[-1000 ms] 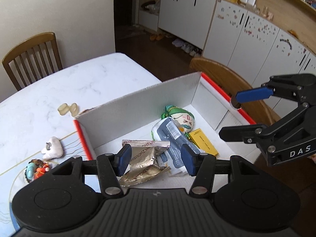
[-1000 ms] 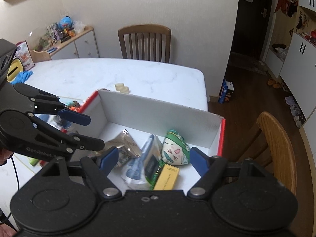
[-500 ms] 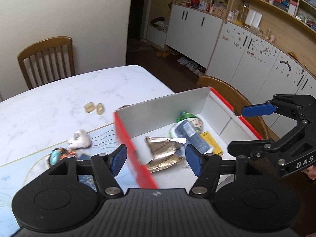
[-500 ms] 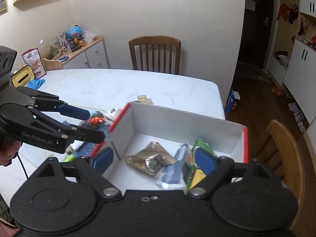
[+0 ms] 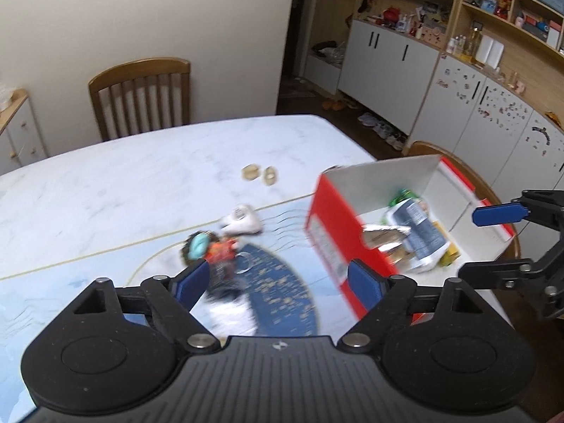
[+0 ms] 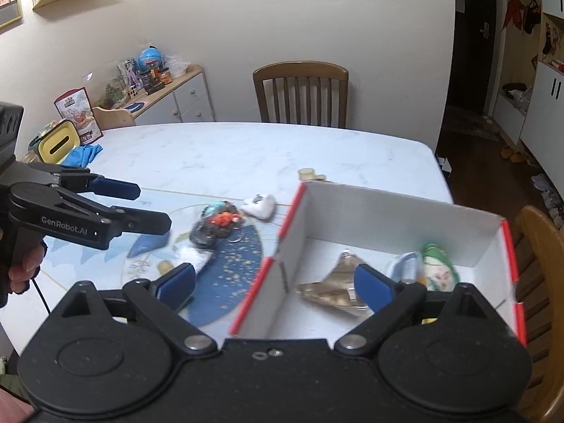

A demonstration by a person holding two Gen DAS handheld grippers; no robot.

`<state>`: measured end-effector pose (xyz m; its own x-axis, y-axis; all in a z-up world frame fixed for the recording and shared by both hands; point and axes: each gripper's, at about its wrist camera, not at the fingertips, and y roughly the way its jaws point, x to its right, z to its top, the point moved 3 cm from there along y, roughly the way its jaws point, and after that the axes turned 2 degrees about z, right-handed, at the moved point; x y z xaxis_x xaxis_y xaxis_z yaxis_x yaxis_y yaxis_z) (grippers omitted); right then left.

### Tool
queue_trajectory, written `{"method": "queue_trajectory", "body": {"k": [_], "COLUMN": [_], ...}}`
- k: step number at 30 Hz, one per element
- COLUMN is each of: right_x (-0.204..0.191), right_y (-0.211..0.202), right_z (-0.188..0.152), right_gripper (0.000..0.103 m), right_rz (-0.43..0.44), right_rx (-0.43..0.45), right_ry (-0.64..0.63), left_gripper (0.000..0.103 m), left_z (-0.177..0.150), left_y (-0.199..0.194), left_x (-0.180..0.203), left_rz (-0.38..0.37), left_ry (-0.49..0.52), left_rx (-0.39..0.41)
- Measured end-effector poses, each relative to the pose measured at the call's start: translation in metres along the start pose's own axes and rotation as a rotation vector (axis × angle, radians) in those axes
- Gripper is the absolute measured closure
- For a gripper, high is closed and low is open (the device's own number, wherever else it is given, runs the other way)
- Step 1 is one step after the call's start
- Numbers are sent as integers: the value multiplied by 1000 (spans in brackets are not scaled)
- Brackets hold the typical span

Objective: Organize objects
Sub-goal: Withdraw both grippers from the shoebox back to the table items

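Both hand-held grippers (image 5: 278, 280) (image 6: 275, 282) wide, empty

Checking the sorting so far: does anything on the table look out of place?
Yes. The white toy, keychain cluster and two beige pieces lie loose outside the red-edged box; the foil packet is inside.

wooden chair (image 6: 300, 93) at far table edge | sideboard (image 6: 183, 100) left | white cabinets (image 5: 394, 60) right
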<state>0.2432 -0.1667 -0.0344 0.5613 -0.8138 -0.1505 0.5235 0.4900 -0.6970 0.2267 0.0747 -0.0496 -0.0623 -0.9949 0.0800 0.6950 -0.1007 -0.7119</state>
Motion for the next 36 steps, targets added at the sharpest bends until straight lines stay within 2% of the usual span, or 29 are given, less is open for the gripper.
{"method": "queue_trajectory", "body": {"k": [4,12,22,30,33,36], "right_x": [-23,-72,-97,-96,-95,-96], "right_y": [10,32,65,95,105,109], "right_z": [-5,-23,-40,-45,-43,-40], "right_gripper": [7,7,9,16,19,18], "right_rz": [19,28,-4,-96,-120,-142], "right_rx": [-24,-89,-172,-206,-219,-217], "right_ry": [-16,-49,1,89,118,135], "left_gripper": [1,1,1,1,1,1], "left_z": [-16,-50,-85,-100,-102,-105], "left_y": [2,18,52,71,76,80], "left_x": [-21,-49,-65,-61,-63,-66], "left_rz": [24,7,21,43,38,34], "left_ry": [9,32,102,174,163,144], "left_rx": [1,-19,-49,-23,-23,-22]}}
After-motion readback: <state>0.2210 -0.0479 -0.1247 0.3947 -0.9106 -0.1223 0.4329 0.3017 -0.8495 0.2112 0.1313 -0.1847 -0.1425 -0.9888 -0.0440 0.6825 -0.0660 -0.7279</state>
